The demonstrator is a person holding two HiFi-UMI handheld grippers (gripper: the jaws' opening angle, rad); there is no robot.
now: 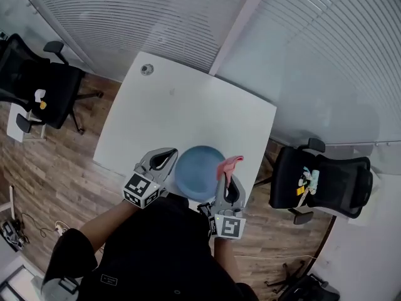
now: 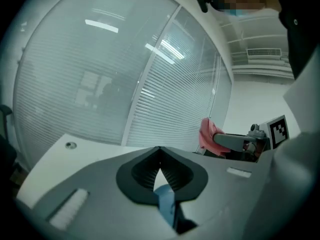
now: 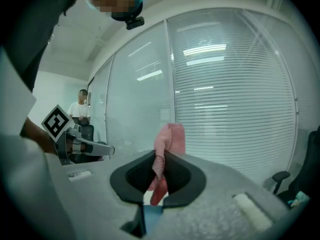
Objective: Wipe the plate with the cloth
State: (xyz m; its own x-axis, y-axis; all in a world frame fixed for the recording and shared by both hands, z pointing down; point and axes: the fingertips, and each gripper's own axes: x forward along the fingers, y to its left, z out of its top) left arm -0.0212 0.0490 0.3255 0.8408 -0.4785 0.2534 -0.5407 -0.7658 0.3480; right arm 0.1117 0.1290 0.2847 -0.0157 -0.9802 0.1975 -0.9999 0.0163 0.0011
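Blue plate (image 1: pixel 199 172) and pink cloth (image 1: pixel 229 163) are held at lower centre of the head view.

The plate is seen over the near edge of the white tabletop (image 1: pixel 188 105), gripped at its left rim by the left gripper (image 1: pixel 170 157). In the left gripper view the fingers are closed on the blue rim (image 2: pixel 165 201). The cloth is pinched at the plate's right edge by the right gripper (image 1: pixel 229 179). In the right gripper view the fingers are clamped on the cloth (image 3: pixel 167 139), which sticks up above them. Black office chairs (image 1: pixel 37 83) are seen at left and right, and slatted blinds (image 1: pixel 156 17) across the top.
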